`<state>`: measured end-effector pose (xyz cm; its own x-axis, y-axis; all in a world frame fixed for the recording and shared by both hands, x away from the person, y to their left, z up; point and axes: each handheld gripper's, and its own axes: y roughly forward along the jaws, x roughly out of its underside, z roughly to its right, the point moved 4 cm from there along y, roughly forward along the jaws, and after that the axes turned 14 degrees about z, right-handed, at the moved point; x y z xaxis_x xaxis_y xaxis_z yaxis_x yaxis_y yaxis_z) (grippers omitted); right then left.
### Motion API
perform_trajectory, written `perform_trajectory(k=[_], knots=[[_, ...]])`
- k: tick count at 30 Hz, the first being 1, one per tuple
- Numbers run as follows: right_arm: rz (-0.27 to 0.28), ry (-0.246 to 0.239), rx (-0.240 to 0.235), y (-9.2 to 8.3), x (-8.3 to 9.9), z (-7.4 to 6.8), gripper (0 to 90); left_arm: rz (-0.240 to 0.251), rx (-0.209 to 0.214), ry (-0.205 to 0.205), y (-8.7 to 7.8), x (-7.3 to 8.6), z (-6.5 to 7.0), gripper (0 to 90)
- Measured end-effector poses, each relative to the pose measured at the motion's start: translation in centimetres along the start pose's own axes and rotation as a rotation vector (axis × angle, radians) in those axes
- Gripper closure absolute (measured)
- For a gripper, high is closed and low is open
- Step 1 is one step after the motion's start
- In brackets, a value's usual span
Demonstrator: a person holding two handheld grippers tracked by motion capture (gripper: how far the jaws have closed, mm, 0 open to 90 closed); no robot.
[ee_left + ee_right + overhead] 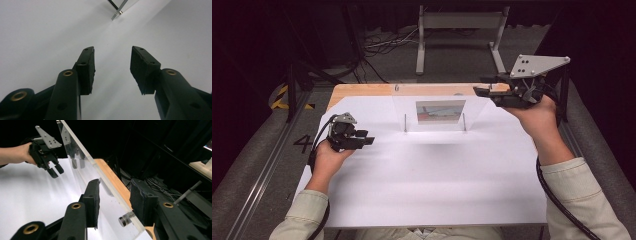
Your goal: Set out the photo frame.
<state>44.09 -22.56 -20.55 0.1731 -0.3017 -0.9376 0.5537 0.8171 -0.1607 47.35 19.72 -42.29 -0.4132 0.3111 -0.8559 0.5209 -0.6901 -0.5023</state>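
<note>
Clear acrylic panel (439,107), flat with polished edges and a printed card behind it, stands upright on steel standoff pins at the far side of the white bench (427,185). Right tool (486,86) straddles its right end, matte black jaws spread, pads clear of it. Left tool (368,138), jaws spread on nothing, hovers over the sheet well apart.

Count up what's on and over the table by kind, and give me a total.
Grippers: 2, the left gripper and the right gripper, both with fingers apart and holding nothing.
Clear acrylic stands: 1, the clear stand upright on the white table.
Pictures: 1, the picture in that stand.
Total: 4.
</note>
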Motion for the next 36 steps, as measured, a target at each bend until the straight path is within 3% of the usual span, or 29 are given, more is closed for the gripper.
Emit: perform_trajectory(k=[20,36], knots=[[0.037,0.099,0.046,2.3,0.2,4.0,56.8,0.001,0.012,-0.021,-0.1,0.4,-0.2,54.8],[0.000,0.166,0.098,4.8,0.6,6.8,51.8,-0.003,0.017,-0.019,0.3,0.5,-0.2,54.1]])
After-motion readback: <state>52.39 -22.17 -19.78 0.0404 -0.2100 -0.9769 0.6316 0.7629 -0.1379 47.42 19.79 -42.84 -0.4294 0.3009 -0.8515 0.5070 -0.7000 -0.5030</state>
